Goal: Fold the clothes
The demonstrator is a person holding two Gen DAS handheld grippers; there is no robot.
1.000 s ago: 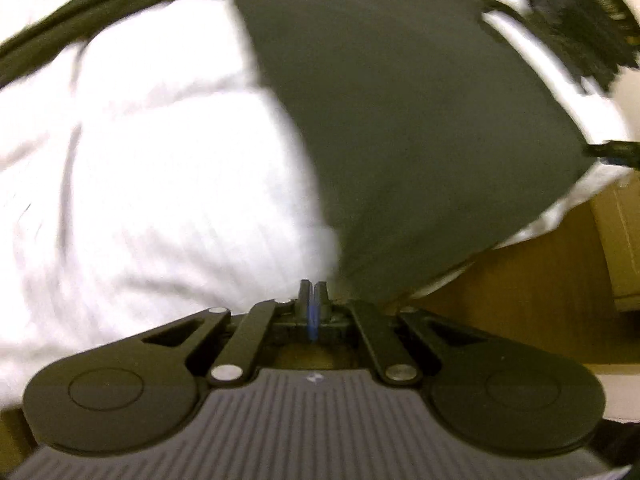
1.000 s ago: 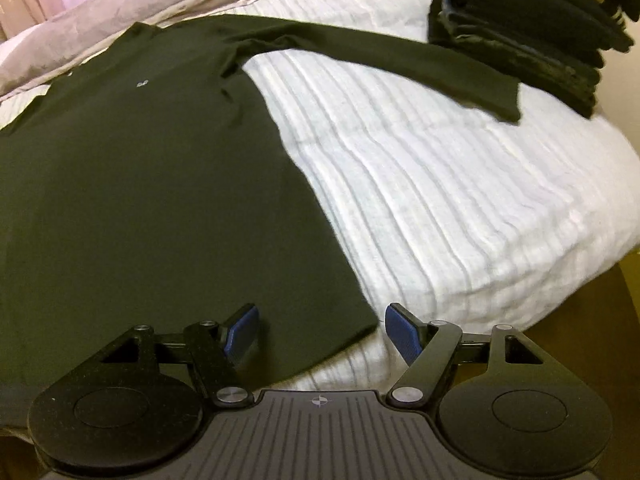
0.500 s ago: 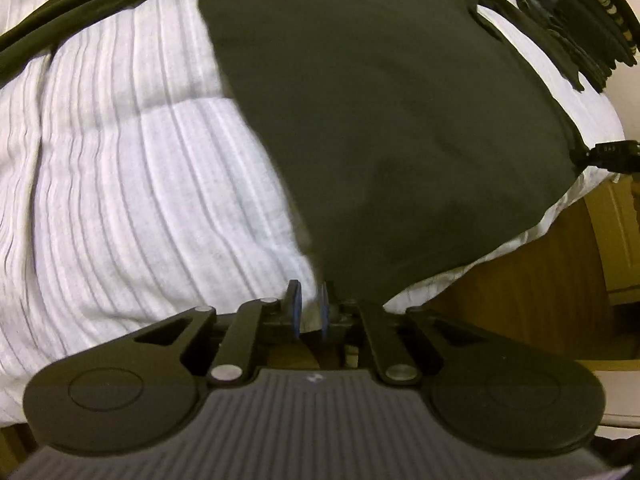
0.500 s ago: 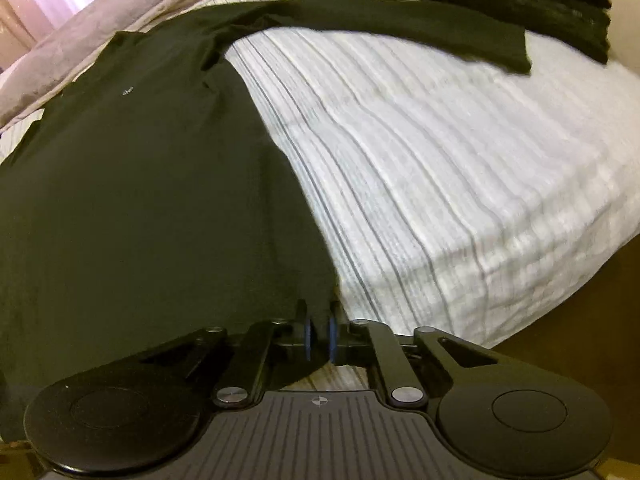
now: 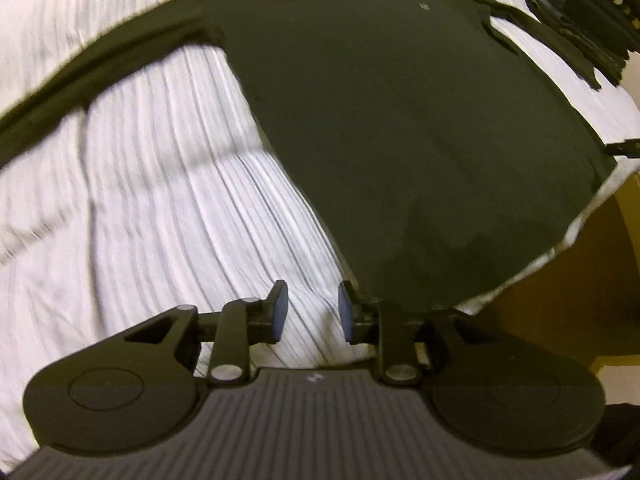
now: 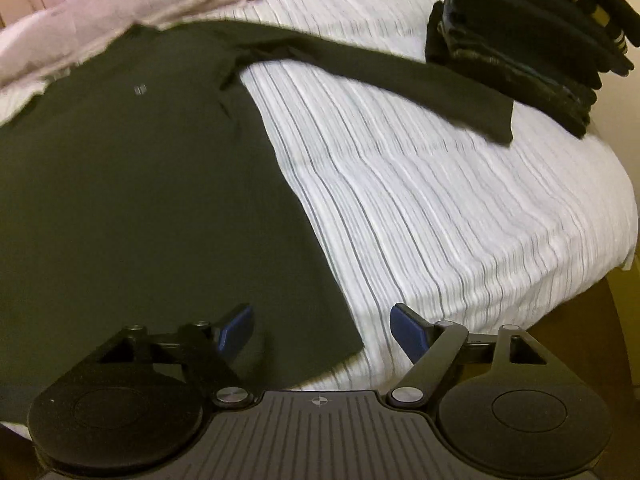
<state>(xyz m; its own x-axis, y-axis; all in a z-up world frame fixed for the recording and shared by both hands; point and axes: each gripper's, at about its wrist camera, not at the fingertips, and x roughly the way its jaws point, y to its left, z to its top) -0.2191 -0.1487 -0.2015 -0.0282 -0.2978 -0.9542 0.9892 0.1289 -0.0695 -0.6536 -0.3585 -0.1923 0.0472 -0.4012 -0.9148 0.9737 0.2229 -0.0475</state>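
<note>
Dark green long-sleeved knit shirt [image 6: 152,184] lies flat on our white striped bedspread [image 6: 440,208]; left gripper [image 5: 312,312] and right gripper [image 6: 320,332] are both opening, empty, so next we take 1 sleeve inward

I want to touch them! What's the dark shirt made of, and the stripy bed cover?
The dark shirt looks like soft knit cloth, maybe cotton: matte, no shine, lying limp and flat. The stripy bed cover looks like woven cloth, white with thin grey lines, and its ridged, puckered rows suggest a crinkly texture. The exact fibre of either cannot be told from here.
</note>
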